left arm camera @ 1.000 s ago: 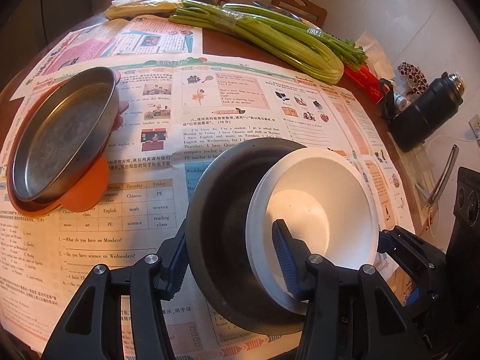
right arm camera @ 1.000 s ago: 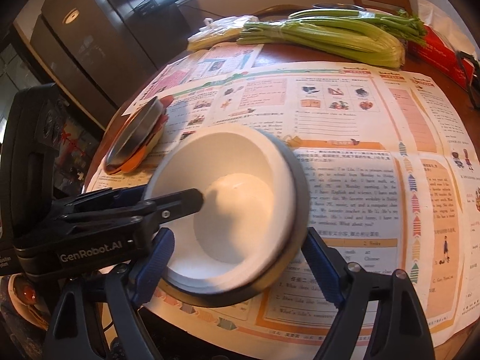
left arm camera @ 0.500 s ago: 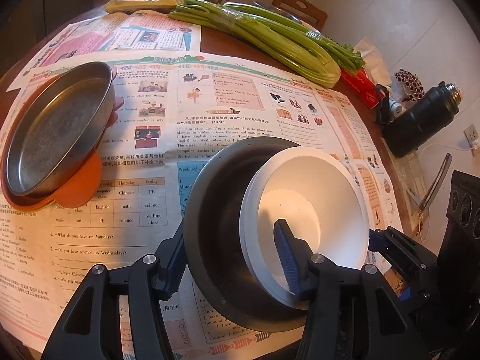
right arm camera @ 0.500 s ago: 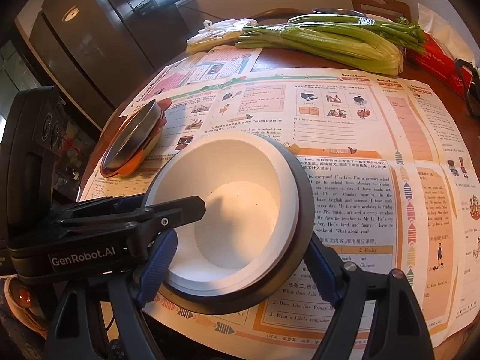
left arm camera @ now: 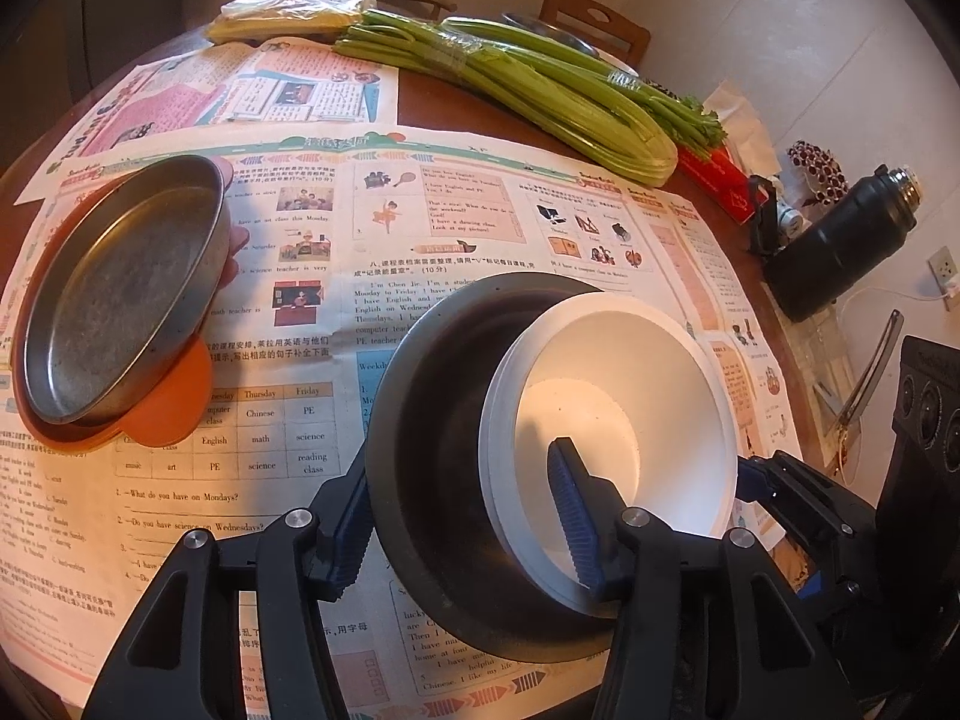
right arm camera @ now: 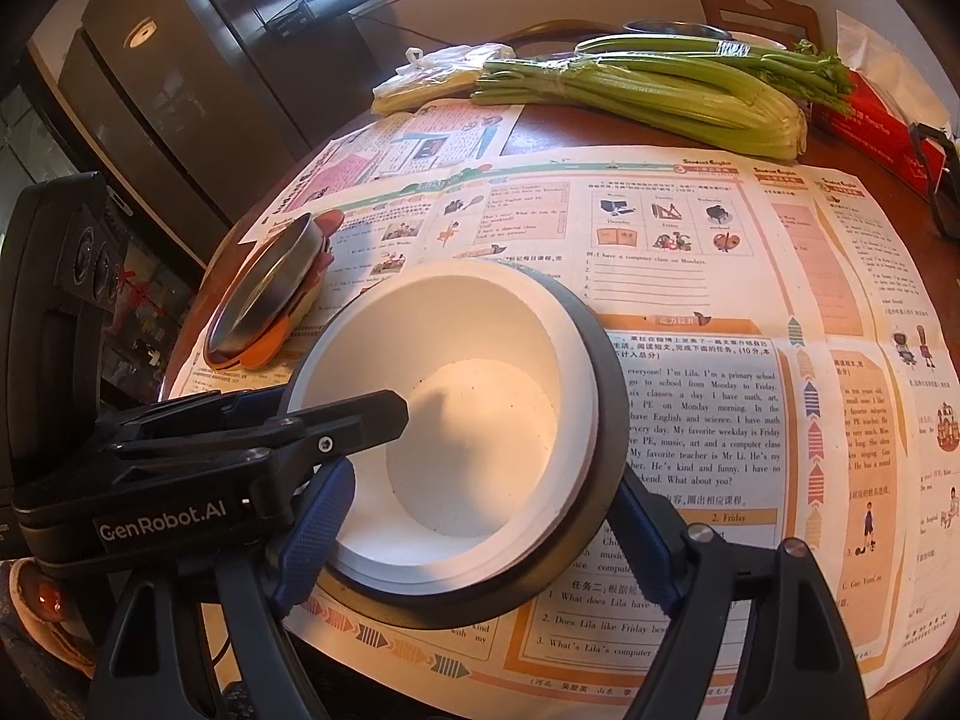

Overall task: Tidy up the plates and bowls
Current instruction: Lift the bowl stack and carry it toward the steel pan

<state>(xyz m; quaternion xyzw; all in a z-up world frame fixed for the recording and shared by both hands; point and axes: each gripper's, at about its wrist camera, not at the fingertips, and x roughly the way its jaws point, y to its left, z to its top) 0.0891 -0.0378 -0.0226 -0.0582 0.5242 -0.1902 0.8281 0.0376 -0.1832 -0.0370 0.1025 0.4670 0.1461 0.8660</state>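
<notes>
A white bowl (left arm camera: 606, 414) sits tilted inside a larger dark bowl (left arm camera: 438, 420), low over the newspaper. My left gripper (left arm camera: 459, 462) is shut across their near walls, with one pad outside the dark bowl and the other inside the white bowl. My right gripper (right arm camera: 480, 498) spans the dark bowl (right arm camera: 606, 396) from the other side, both pads against its outer wall. The white bowl (right arm camera: 456, 396) fills its middle. A steel plate (left arm camera: 120, 288) rests on an orange plate (left arm camera: 174, 402) at the left.
Newspaper (left arm camera: 480, 210) covers the round wooden table (left arm camera: 420, 102). Celery bunches (left arm camera: 540, 96) and a plastic bag (left arm camera: 288, 6) lie at the far edge. A black flask (left arm camera: 840, 246), a red box (left arm camera: 720, 174) and metal tongs (left arm camera: 870, 372) crowd the right side. A chair (left arm camera: 594, 18) stands behind.
The white bowl has settled slightly inside the dark bowl and is no longer blurred. Both grippers keep the same hold and barely move.
</notes>
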